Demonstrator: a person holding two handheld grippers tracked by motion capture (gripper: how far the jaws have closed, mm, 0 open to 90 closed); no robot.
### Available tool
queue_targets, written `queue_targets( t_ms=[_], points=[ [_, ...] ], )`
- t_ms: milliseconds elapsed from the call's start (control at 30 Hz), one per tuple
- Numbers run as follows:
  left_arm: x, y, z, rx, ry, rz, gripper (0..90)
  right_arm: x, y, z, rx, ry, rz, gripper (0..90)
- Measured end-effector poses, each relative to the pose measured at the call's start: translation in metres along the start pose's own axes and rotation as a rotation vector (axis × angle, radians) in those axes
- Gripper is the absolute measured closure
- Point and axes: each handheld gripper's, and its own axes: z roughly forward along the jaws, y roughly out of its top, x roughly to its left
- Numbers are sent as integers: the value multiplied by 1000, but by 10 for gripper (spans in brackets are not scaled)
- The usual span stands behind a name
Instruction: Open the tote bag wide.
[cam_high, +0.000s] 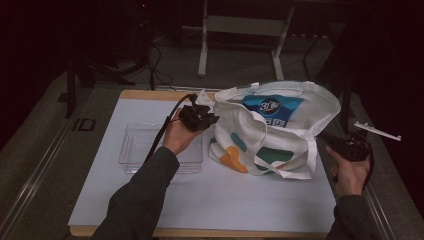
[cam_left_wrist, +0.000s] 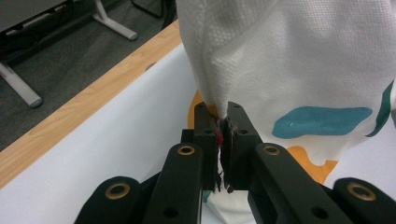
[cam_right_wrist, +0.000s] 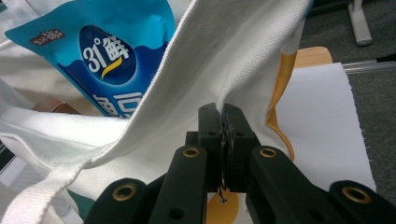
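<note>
White tote bag (cam_high: 270, 135) rim pinched between both fingers (cam_left_wrist: 232, 135).

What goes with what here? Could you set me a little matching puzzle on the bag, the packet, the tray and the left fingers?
Things:
1 tote bag
2 snack packet
3 clear tray
4 left gripper, its fingers

Descriptions:
A blue, inside the bag's mouth
B shut on the bag's cloth
C white with teal and orange patches
D see-through, left of the bag

Pairs: 1-C, 2-A, 3-D, 4-B

one tote bag (cam_high: 270, 135), one blue pouch (cam_high: 272, 107), one clear tray (cam_high: 132, 145)
</note>
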Motion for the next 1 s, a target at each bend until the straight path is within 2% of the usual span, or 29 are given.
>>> queue_targets(
  t_ms=[400,833,1000],
  points=[
    [-10,-5,9,31,-11,26,854,2,-10,1,27,12,-13,880],
    [-20,-12,15,35,-31,37,854,0,-21,1,47,26,-20,878],
    [-24,-15,17,49,-33,56,854,1,-25,1,60,32,-32,877]
  ],
)
